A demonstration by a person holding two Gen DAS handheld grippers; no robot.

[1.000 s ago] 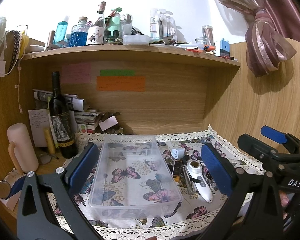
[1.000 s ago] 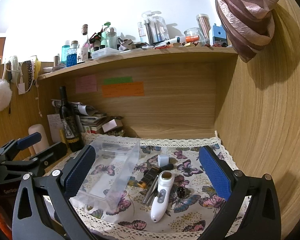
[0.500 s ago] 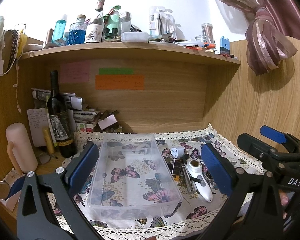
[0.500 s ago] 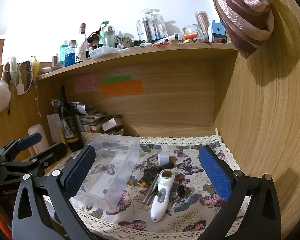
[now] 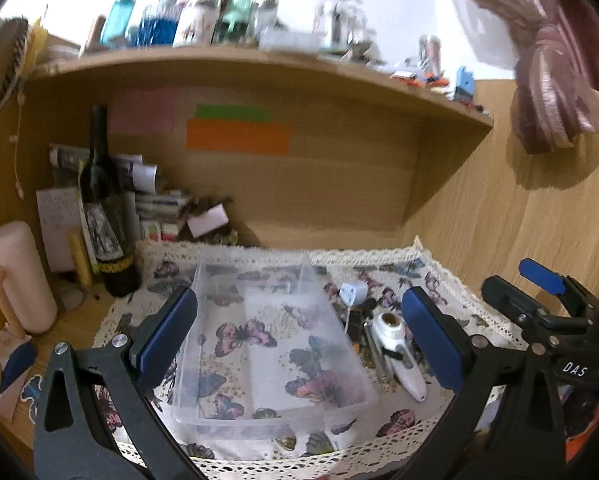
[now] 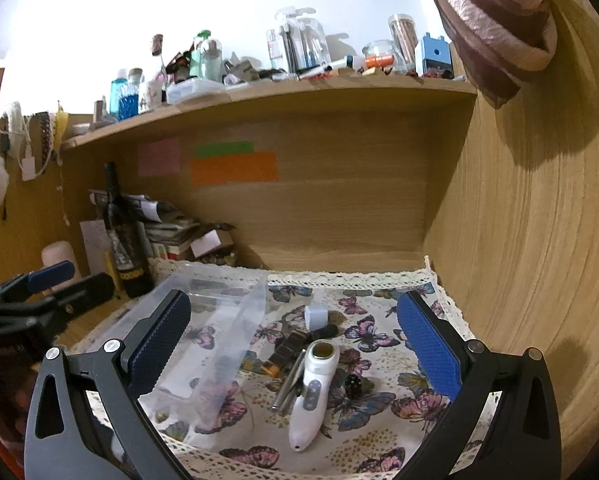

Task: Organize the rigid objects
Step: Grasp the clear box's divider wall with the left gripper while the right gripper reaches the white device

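The clear box sits in the middle of the butterfly cloth, and everything here is told from that box. It is empty, the same as one second ago. Nothing has gone in yet.

What has changed is small. The left view is blurry now and a bit tilted, and the box looks a little bigger in it than before. So the left gripper is on the move and has come a bit closer to the box. Its two blue pads are spread wide apart, one on each side of the box, and they hold nothing.

The right gripper has hardly moved. Its pads are spread wide too, and nothing is between them.

The hard things still lie in a little pile just to the right of the box, where they were before. The white handheld device lies long-ways, nearest the front edge of the cloth. A silver metal stick lies against its box side. A dark tube lies between the stick and the box. A small white cube stands behind them, farther back. A small black dotted thing lies on the far side of the device.

I think the sorting has only just begun. The pile waits under the right gripper, so a grab there looks like the next job.
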